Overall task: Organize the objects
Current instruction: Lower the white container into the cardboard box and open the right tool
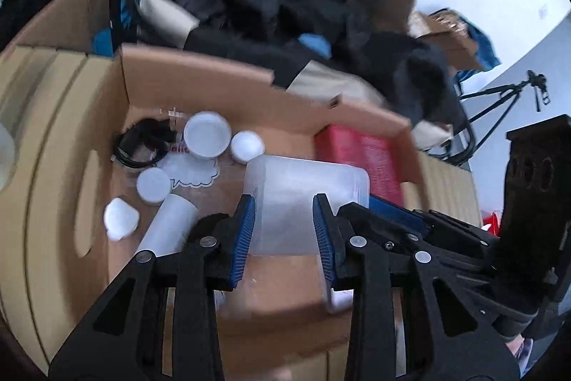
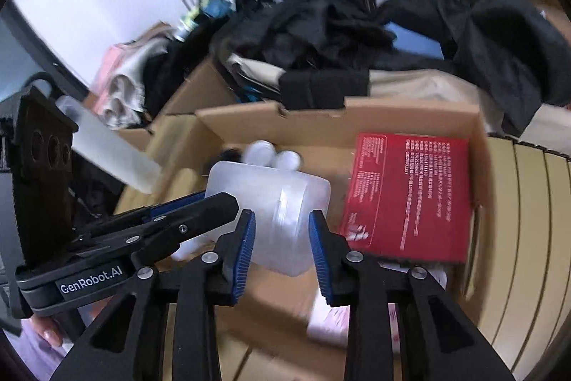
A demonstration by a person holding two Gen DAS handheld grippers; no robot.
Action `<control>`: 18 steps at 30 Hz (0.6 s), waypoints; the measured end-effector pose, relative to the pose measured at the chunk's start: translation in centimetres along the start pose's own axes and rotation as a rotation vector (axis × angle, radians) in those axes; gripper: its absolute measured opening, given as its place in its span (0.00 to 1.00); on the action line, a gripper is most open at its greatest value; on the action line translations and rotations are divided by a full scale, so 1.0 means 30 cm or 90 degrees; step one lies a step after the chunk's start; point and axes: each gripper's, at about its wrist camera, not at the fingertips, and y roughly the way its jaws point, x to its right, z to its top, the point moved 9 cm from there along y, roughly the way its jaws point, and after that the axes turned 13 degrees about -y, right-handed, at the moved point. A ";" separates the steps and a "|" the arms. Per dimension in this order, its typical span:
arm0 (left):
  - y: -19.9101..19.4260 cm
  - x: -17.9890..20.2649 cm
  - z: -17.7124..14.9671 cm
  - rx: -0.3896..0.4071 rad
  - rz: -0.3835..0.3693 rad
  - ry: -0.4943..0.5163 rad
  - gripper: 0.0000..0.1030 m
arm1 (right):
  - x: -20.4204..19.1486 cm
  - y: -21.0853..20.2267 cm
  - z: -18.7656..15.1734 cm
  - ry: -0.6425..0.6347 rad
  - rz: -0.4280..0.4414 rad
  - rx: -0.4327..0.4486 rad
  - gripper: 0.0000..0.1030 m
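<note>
both grippers over the open cardboard box (image 1: 200, 88). left gripper (image 1: 283, 231) and right gripper (image 2: 282, 238): fingers narrow, nothing clamped. clear tub (image 1: 307, 199) lies in the box under them, red box (image 2: 410, 195) beside it, white lids (image 1: 207, 134) and black cable (image 1: 142, 145) further left.

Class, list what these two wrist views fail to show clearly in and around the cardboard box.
- Clear plastic tub: near end hidden behind the left gripper, left view.
- Red box: print blurred, right view.
- White lids: partly hidden behind the tub, right view.
- Clothes pile: items blurred together, left view.
</note>
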 end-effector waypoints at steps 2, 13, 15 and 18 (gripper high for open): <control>0.046 -0.022 -0.011 -0.026 0.018 -0.004 0.23 | 0.024 0.030 -0.008 0.004 -0.017 -0.016 0.31; -0.100 -0.030 0.024 0.021 0.042 0.027 0.51 | 0.025 0.002 0.012 -0.019 -0.038 -0.010 0.32; -0.201 -0.034 0.034 0.084 0.093 0.050 0.60 | 0.016 -0.049 0.004 -0.037 -0.052 -0.010 0.32; -0.333 -0.057 0.032 0.173 0.203 0.094 0.89 | 0.006 -0.144 -0.011 -0.084 -0.114 -0.005 0.50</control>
